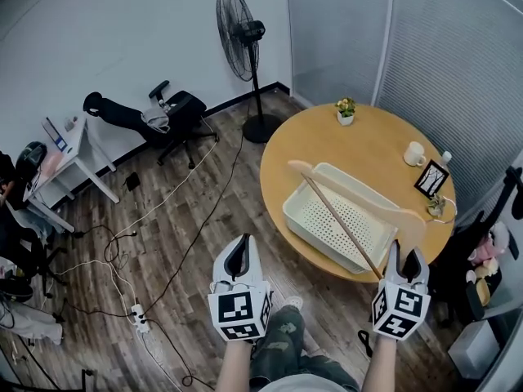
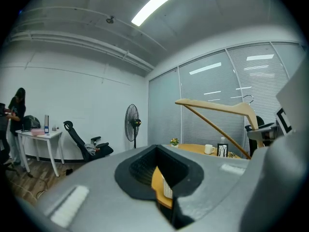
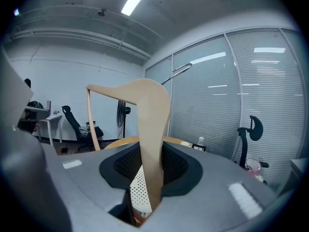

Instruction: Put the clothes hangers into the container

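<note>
Pale wood clothes hanger [image 1: 343, 223], one piece, is clamped by one shoulder end between the jaws of the right gripper [image 1: 406, 256]. It is held slanting in the air above the white perforated container [image 1: 298, 219], not lying in it. The container stands on the round wooden table [image 1: 302, 137], which also carries a white mug [image 1: 415, 153], a small potted plant [image 1: 346, 110] and a framed picture [image 1: 431, 178] toward its far side. The left gripper [image 1: 241, 247] hangs off the table over the plank floor with its jaws drawn together to a thin slit and nothing between them, and a black pedestal fan [image 1: 239, 31] stands by the wall beyond.
</note>
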The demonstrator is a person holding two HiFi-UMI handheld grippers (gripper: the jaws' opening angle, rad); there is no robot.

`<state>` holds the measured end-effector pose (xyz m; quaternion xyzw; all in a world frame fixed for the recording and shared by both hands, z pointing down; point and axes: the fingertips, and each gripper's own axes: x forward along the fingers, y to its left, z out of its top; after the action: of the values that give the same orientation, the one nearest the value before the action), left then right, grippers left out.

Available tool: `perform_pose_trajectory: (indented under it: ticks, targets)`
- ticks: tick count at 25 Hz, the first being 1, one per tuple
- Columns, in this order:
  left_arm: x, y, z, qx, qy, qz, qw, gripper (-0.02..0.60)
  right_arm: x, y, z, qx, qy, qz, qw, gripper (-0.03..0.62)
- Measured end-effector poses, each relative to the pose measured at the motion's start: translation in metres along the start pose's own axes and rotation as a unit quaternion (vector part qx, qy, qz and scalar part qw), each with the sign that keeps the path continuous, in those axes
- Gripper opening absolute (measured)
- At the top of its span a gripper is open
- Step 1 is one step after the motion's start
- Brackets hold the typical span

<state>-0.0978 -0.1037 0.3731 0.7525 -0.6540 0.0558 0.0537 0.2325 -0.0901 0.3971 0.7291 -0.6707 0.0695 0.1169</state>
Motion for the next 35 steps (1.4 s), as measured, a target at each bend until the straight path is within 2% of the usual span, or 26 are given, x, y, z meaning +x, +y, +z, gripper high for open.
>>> perform_pose_trajectory:
  ticks: [14, 20, 26, 35]
  targets:
    - [0.130, 0.028, 0.032, 0.006, -0.010, -0.040, 0.9991, 0.001, 0.104, 0.024, 0.038, 0.016, -0.003, -0.027, 1.000, 0.132]
    - [0.178, 0.026, 0.035, 0.010, -0.009, -0.058, 0.9982, 0.001, 0.143, 0.022, 0.039, 0.026, 0.003, -0.040, 0.999, 0.130]
    - [0.207, 0.025, 0.035, 0.010, 0.000, -0.073, 0.9973, 0.001, 0.161, 0.022, 0.041, 0.038, 0.011, -0.051, 0.998, 0.132]
    - [0.230, 0.014, 0.019, 0.004, 0.024, -0.079, 0.9966, 0.001, 0.178, 0.022, 0.021, 0.047, 0.044, -0.049, 0.997, 0.132]
